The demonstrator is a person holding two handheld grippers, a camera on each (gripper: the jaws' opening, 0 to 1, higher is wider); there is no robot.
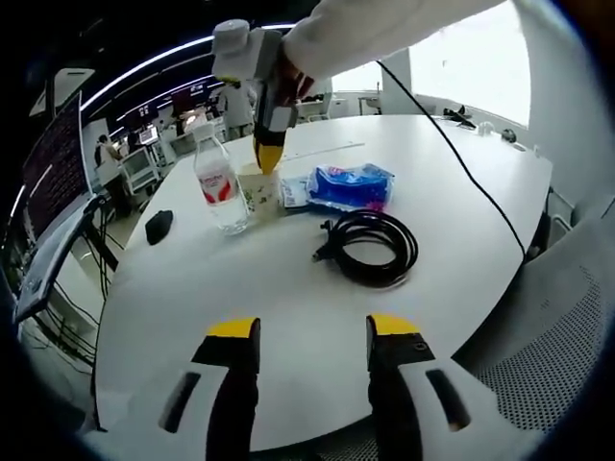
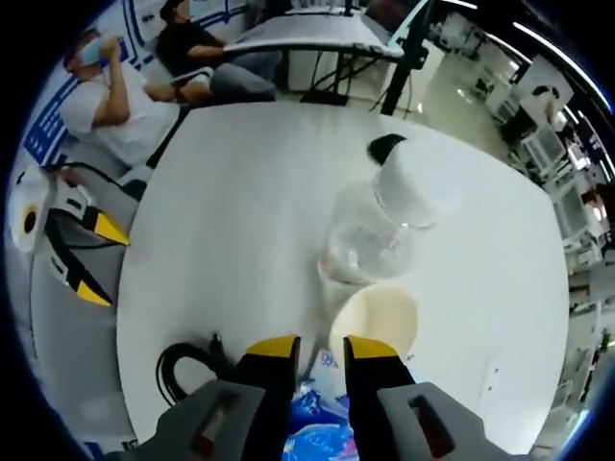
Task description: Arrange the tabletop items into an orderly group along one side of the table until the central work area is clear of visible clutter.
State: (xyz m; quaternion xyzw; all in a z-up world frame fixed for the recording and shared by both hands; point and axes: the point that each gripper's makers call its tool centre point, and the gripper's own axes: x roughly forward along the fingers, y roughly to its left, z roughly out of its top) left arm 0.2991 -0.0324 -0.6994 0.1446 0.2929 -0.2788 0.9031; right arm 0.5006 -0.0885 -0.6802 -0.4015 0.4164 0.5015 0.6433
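White counter (image 1: 288, 288) lies under my parted left fingers (image 1: 312, 331), while my right fingers (image 2: 308, 348), slightly apart, hover at the cup (image 2: 375, 322) beside the bottle (image 2: 384, 221).

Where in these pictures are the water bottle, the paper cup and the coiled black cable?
water bottle (image 1: 221, 187): left gripper view, on its red label.
paper cup (image 2: 377, 324): right gripper view, on its pale inside.
coiled black cable (image 1: 373, 248): left gripper view, on the coil's loops.

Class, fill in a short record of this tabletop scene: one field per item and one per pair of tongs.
water bottle: upright, beside the cup
paper cup: upright, open top
blue packet: lying flat, right of cup
black cable: coiled, nearer the camera
black mouse: apart, left of bottle
right tongs: at cup rim
left tongs: open, holding nothing
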